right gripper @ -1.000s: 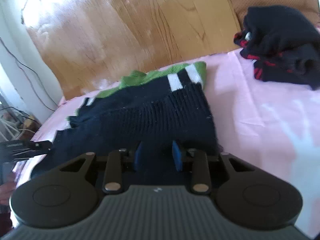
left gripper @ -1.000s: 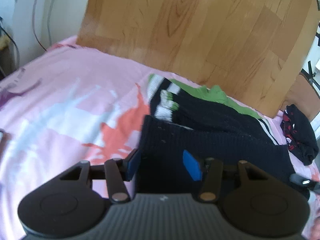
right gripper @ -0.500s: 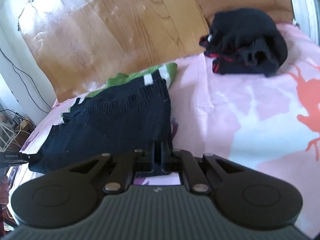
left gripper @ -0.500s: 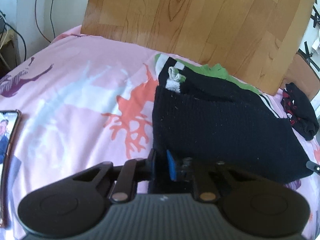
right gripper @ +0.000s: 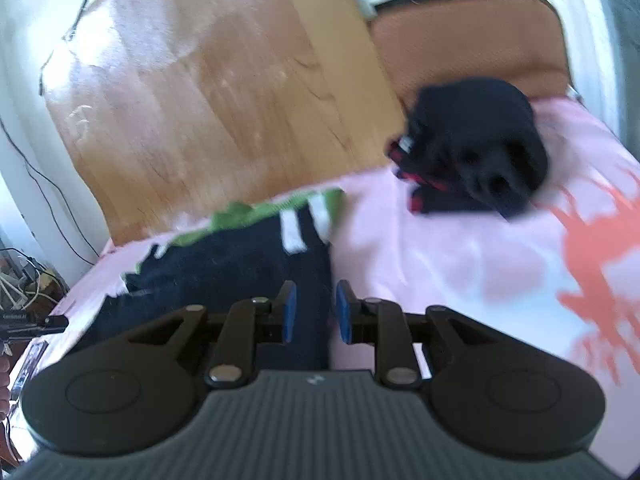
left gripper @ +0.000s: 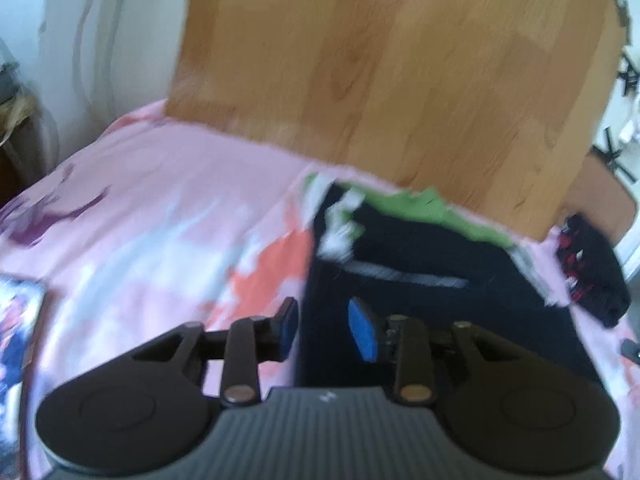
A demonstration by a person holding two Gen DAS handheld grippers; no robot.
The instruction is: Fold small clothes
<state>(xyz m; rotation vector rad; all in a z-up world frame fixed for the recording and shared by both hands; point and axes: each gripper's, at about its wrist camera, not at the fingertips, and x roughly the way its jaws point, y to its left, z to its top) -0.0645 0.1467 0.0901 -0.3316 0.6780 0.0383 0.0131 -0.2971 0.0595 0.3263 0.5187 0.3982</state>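
Lying flat on the pink sheet (left gripper: 168, 200), the black garment (left gripper: 432, 304) has both tongs released over its near edge: left gripper (left gripper: 325, 328) at its 7 o'clock corner, right gripper (right gripper: 312, 312) at 5. Only the left view shows a phone (left gripper: 16, 332); the right shows the black bundle (right gripper: 480, 148) more fully.

black knit garment (left gripper: 432, 300) lies folded, seemingly flat, on bed.
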